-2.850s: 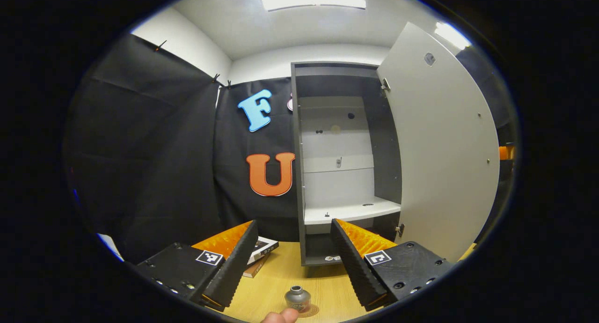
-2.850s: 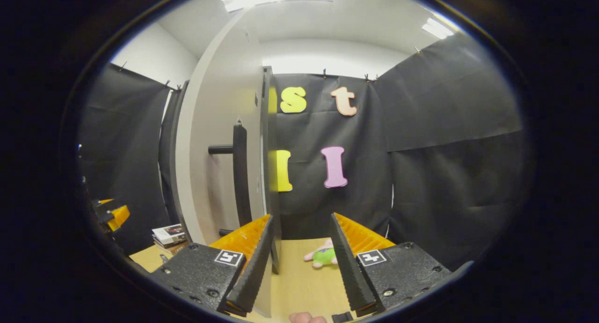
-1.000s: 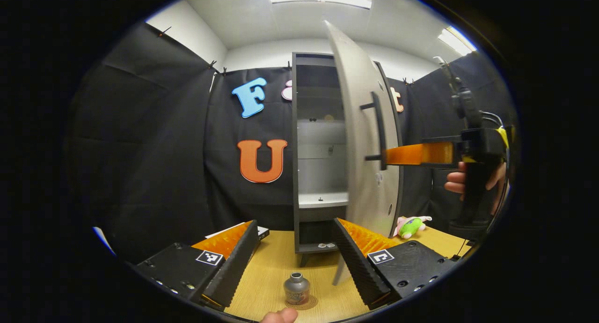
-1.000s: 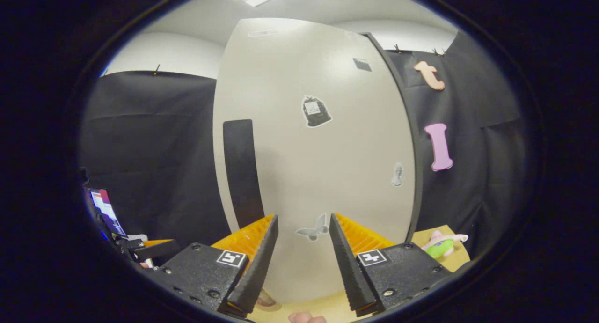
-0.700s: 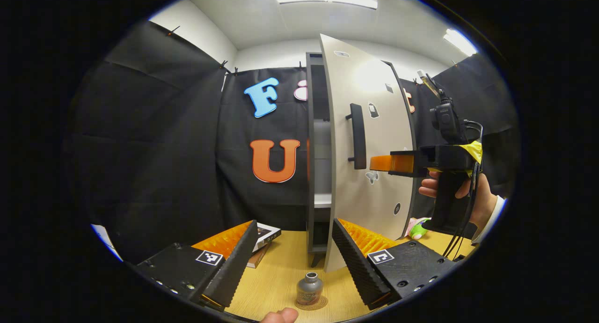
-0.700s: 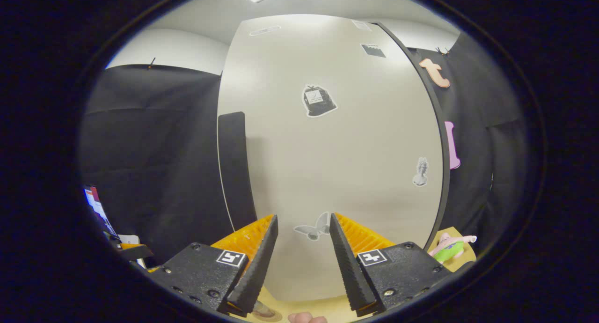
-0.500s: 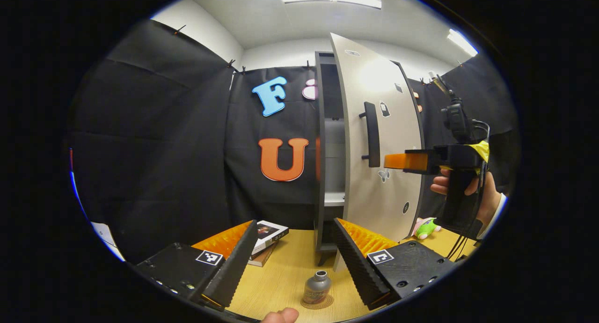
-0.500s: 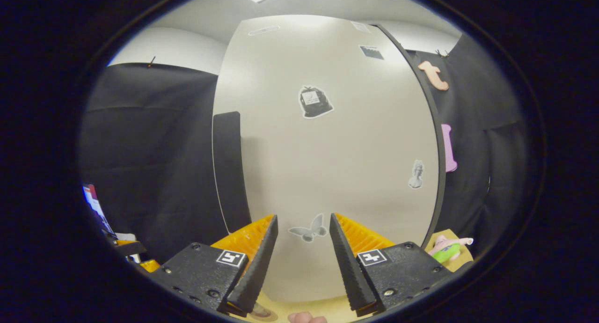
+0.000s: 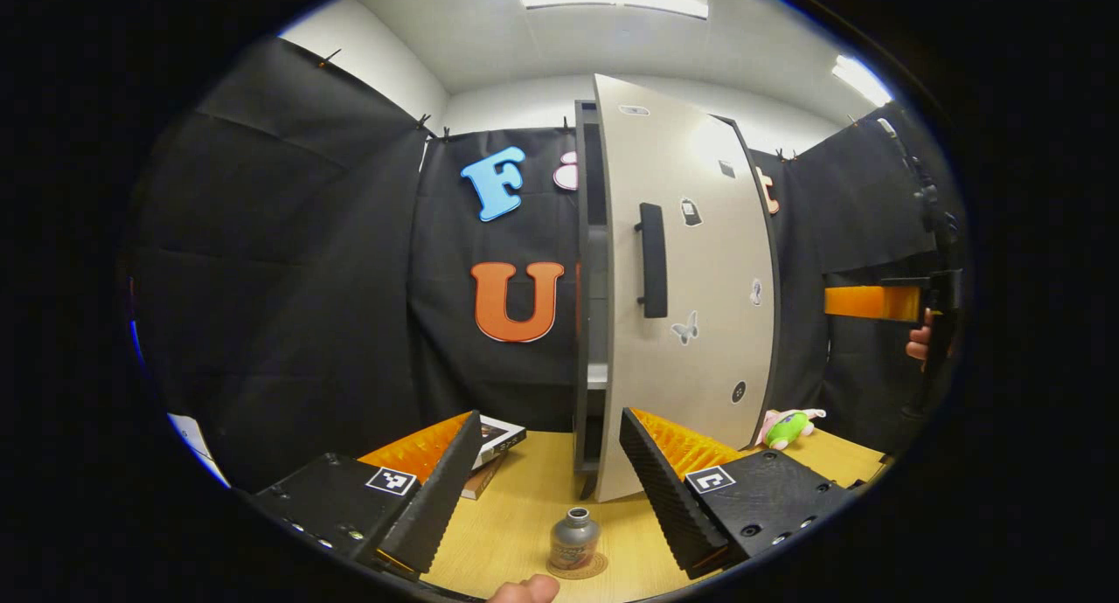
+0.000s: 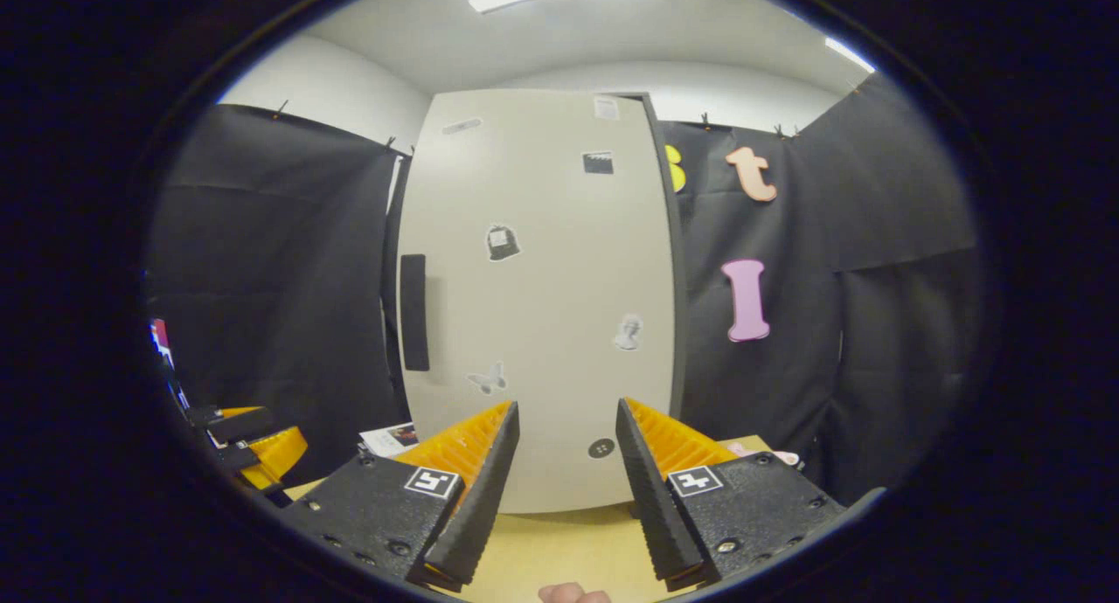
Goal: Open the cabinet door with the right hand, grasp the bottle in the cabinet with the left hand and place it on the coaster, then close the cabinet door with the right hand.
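In the left gripper view a small grey metal bottle (image 9: 574,537) stands upright on a round coaster (image 9: 578,569) on the wooden table (image 9: 511,520). My left gripper (image 9: 549,418) hangs open just behind and above it, holding nothing. Behind stands the dark cabinet (image 9: 584,262). Its pale door (image 9: 699,262) with a black handle (image 9: 651,260) is almost against the frame, with a narrow gap on the handle side. My right gripper (image 10: 566,408) is open and set back from the door (image 10: 542,297), touching nothing. It also appears far right (image 9: 870,302), held by a hand (image 9: 918,343).
Stacked books (image 9: 494,441) lie on the table left of the cabinet. A green and pink plush toy (image 9: 787,426) lies to its right. The left gripper (image 10: 253,437) sits low at the left in the right gripper view, near the books (image 10: 389,439).
The door has swung from wide open to almost closed. My right gripper, close against the door's face half a second ago, has drawn back from it. The bottle stays on the coaster.
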A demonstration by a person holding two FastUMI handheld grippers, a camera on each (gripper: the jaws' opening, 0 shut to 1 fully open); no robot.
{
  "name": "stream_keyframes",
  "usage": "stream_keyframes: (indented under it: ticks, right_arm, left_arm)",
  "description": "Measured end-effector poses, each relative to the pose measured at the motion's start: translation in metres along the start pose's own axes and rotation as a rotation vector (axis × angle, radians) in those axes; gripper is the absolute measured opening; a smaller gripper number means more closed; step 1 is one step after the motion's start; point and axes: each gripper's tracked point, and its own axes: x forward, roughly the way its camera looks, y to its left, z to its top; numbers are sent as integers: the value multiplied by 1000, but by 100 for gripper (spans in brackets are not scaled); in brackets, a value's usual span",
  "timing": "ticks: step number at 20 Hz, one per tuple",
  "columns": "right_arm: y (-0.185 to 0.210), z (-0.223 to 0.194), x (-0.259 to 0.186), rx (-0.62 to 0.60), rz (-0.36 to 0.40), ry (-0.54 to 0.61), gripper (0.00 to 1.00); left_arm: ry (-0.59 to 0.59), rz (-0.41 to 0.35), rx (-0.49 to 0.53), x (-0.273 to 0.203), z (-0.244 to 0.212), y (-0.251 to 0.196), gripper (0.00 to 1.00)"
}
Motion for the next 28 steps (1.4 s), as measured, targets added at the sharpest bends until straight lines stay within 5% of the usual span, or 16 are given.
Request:
stream_keyframes:
  ticks: [8, 13, 28]
  right_arm:
    - [-109, -22, -87, 24, -217, 24, 71]
    - [-136, -30, -101, 7, -288, 29, 71]
    - [-133, -29, -106, -38, -260, 9, 73]
  left_arm:
    - [-15, -51, -7, -12, 7, -41, 95]
    - [-7, -61, -5, -19, 3, -57, 96]
    - [11, -22, -11, -25, 1, -55, 96]
